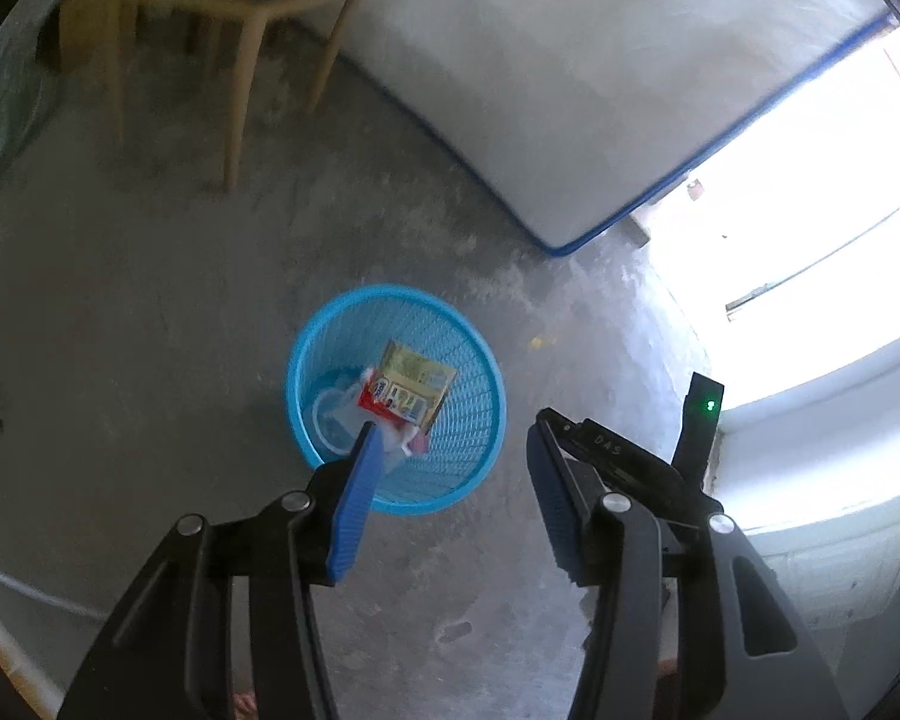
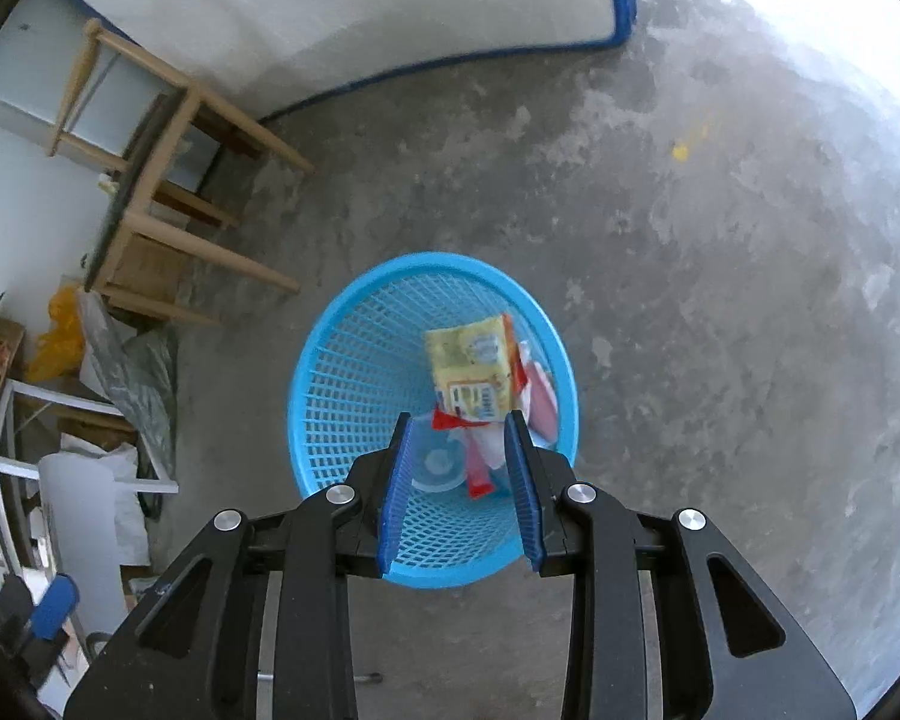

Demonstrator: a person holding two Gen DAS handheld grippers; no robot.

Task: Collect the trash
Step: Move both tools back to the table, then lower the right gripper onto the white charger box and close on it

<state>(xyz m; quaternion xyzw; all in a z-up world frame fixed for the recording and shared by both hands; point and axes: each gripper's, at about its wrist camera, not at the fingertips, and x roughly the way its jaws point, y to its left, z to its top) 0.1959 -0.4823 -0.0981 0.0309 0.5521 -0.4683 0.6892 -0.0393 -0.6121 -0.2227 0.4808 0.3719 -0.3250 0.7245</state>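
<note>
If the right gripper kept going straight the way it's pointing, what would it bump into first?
Probably the blue basket. The right gripper points down into its open mouth, jaws apart with nothing between them. Going straight on, it would likely meet the wrappers lying inside, though depth is hard to judge.

1. The basket (image 2: 330, 384) stands on the floor (image 2: 720, 300), near the middle of the room.
2. A carton (image 2: 471, 375) lies in the basket, leaning on its wall, above wrappers (image 2: 480, 468).
3. A chair (image 2: 150, 198) stands behind the basket to the left.
4. A mattress (image 2: 360, 18) lies behind both.
</note>
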